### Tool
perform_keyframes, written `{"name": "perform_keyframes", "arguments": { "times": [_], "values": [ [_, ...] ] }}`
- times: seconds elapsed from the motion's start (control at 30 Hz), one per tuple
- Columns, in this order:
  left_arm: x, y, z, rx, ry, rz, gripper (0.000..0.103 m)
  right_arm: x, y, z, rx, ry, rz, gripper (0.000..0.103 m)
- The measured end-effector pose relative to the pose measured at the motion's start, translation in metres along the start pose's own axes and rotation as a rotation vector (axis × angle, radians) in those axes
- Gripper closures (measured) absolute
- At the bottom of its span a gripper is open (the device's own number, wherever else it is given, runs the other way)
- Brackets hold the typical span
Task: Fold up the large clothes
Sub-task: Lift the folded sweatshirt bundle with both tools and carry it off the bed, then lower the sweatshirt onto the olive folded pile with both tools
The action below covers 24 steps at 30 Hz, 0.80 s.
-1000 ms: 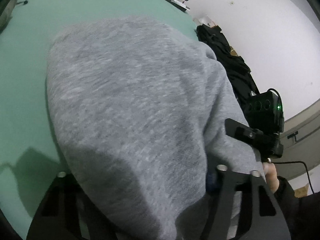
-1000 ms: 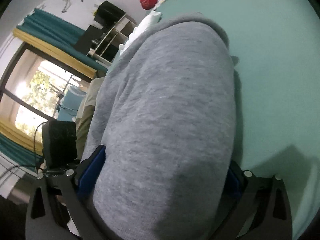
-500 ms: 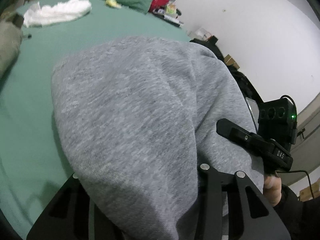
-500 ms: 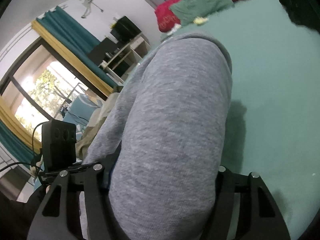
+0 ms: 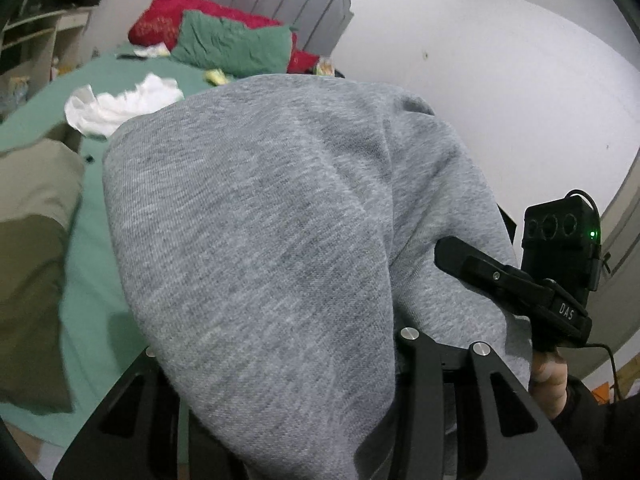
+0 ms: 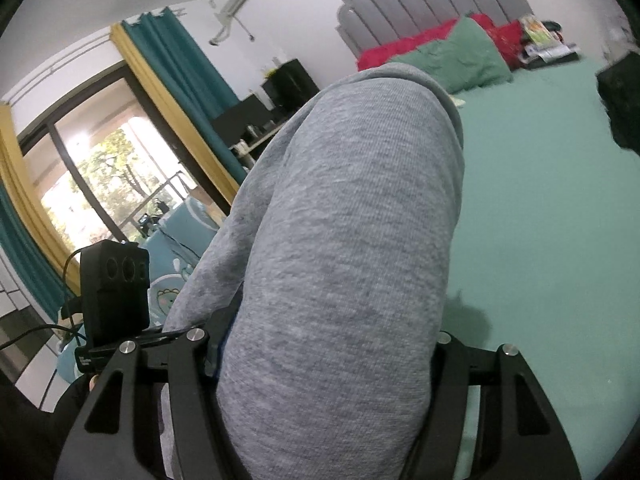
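Observation:
A large grey sweatshirt (image 5: 264,248) hangs bunched over both grippers and fills the middle of each view; it also shows in the right wrist view (image 6: 344,248). My left gripper (image 5: 280,364) is shut on the grey fabric, its fingertips hidden under it. My right gripper (image 6: 324,344) is shut on the same garment, its fingertips also hidden. The garment is held up above the green bed sheet (image 6: 540,208). The other gripper shows at the right edge of the left wrist view (image 5: 520,276) and at the left of the right wrist view (image 6: 116,292).
A white cloth (image 5: 120,102) and an olive garment (image 5: 32,264) lie on the bed at left. Green (image 6: 452,56) and red pillows (image 5: 172,20) rest against the grey headboard (image 6: 424,0). A dark garment (image 6: 620,96) lies at the bed's right edge. Window and teal curtains (image 6: 176,64) stand at left.
Both grippers have risen and tilted up with the sweatshirt in them; the headboard, pillows and window have come into view. The grip on the fabric has not changed.

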<state>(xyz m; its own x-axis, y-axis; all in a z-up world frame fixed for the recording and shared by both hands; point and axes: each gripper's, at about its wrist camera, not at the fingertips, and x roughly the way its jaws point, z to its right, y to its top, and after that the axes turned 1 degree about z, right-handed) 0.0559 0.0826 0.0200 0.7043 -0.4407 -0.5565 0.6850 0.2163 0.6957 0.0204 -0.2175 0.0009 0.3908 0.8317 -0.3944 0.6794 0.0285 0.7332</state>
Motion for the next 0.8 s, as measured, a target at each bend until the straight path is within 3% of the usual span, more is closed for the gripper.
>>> {"name": "perform_keyframes", "arguments": {
  "times": [0.33, 0.6, 0.8],
  "values": [
    [-0.086, 0.03, -0.04, 0.04, 0.07, 0.101, 0.061, 0.056, 0.028, -0.052, -0.062, 0.125, 0.056, 0.039],
    [-0.159, 0.075, -0.091, 0.075, 0.217, 0.141, 0.061, 0.128, 0.048, -0.097, -0.024, 0.266, 0.097, 0.039],
    [-0.197, 0.098, -0.144, 0.092, 0.311, 0.121, 0.057, 0.188, 0.054, -0.133, 0.04, 0.354, 0.102, 0.037]
  ]
}}
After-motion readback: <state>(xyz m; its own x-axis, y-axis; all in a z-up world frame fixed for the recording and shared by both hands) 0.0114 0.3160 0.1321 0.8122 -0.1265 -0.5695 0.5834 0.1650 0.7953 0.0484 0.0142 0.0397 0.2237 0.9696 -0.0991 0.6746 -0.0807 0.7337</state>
